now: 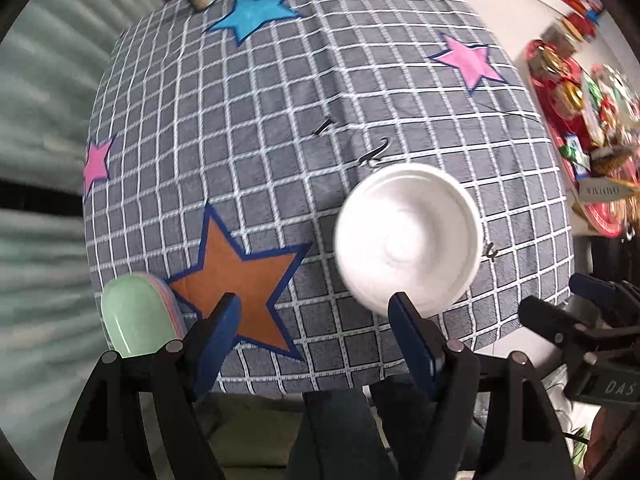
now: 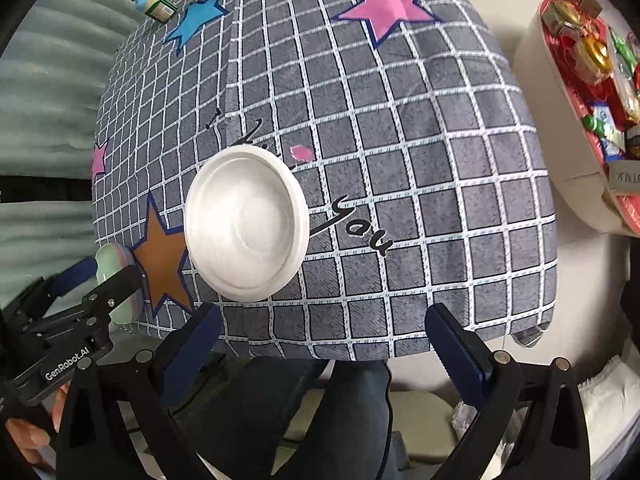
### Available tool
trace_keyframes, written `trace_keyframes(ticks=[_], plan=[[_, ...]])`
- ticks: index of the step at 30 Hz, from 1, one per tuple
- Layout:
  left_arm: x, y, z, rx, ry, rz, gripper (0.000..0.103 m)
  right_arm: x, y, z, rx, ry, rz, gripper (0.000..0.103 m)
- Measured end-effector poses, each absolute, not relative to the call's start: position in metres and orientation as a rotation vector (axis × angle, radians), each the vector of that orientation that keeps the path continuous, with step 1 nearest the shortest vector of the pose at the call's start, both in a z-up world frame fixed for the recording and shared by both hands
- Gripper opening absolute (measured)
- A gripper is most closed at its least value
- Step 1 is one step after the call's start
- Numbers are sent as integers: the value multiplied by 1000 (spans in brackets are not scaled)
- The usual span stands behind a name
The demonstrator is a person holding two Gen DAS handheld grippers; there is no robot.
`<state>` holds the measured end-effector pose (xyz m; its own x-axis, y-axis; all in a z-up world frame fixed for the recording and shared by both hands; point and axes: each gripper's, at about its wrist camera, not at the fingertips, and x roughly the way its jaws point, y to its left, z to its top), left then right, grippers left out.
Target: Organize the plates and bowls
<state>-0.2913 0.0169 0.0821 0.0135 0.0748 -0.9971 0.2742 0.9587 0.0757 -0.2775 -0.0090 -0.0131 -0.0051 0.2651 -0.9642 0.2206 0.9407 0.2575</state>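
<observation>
A white bowl (image 1: 408,236) sits upright on a desk draped in a grey checked tablecloth (image 1: 280,120) sewn with coloured stars. In the left wrist view the bowl lies at about 4 o'clock of the cloth, near the front edge, just to the right of an orange star (image 1: 240,280). A stack of plates (image 1: 138,316), pale green on top with a pink rim showing beneath, rests at the 7 o'clock corner of the desk, touching the orange star's left point.

The left gripper (image 1: 316,328) hovers above the front edge, its jaws spread wide and holding nothing; the right blue finger overlaps the bowl's near rim in the picture, though contact cannot be judged. The right gripper (image 2: 324,332) likewise hangs over the front edge with jaws wide and empty, the bowl (image 2: 246,224) at its 11 o'clock and the plate stack (image 2: 118,280) further left, partly hidden behind the other gripper's black frame.

At the far edge of the desk, around 11 o'clock, a small jar with a green lid (image 2: 154,4) lies tilted near a blue star (image 2: 198,16). A pink star (image 2: 386,6) marks the cloth at 1 o'clock. Beyond the desk at 3 o'clock, a red tray (image 1: 576,136) holds a jumble of bright packets.
</observation>
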Motion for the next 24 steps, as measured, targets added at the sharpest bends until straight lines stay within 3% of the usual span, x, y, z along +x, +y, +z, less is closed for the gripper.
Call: trace_keyframes(ticks=[24], plan=[[-303,-29,70,368,1589,-203,79,-311,-48,-16,472,1573,-34,102]])
